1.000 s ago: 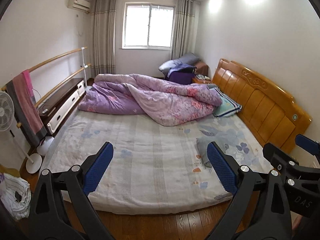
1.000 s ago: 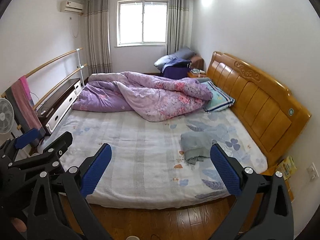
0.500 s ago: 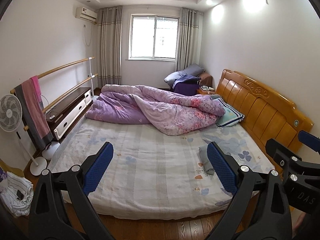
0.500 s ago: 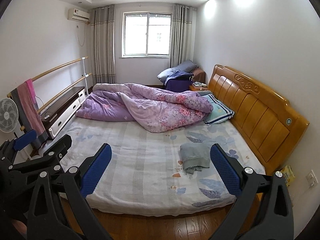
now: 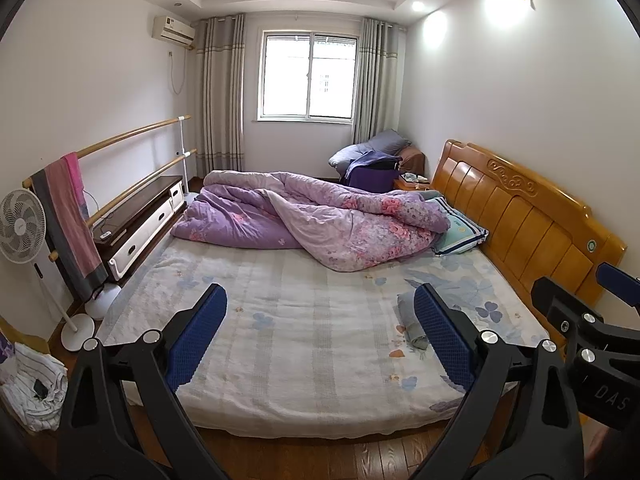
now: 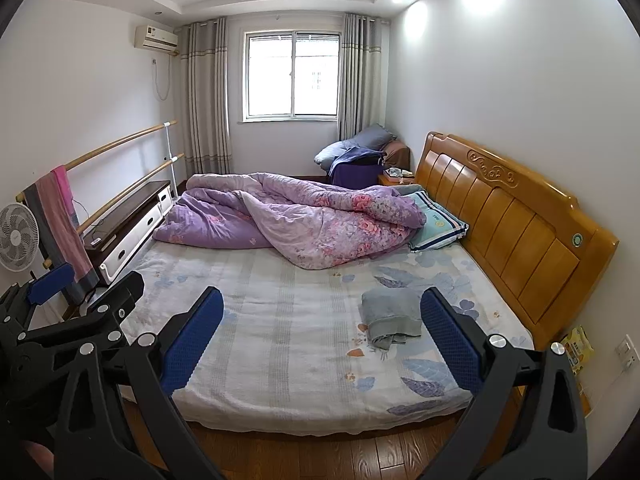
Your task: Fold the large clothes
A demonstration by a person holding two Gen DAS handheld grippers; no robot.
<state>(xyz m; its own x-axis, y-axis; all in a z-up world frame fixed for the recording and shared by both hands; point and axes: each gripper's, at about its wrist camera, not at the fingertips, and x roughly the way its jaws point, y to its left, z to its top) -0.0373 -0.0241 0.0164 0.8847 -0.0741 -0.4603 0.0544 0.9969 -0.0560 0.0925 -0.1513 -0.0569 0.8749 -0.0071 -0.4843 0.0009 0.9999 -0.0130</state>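
Observation:
A folded grey garment (image 6: 390, 315) lies on the bed (image 6: 288, 340) near the headboard side; in the left wrist view it (image 5: 408, 320) is partly hidden behind my right finger. My left gripper (image 5: 320, 336) is open and empty, held in the air off the bed's near edge. My right gripper (image 6: 322, 334) is open and empty too, beside it at the same distance. Neither touches the garment. Each gripper shows at the edge of the other's view.
A bunched purple floral quilt (image 6: 288, 216) and a striped pillow (image 6: 438, 226) lie at the bed's far end. A wooden headboard (image 6: 512, 208) runs along the right. A low cabinet (image 5: 136, 224), towel rails, a fan (image 5: 20, 224) and a white clothes heap (image 5: 32, 384) stand left.
Both grippers have drawn back and tilted up from the bed. More of the ceiling and room shows, and the bed looks smaller. Both jaws stay open.

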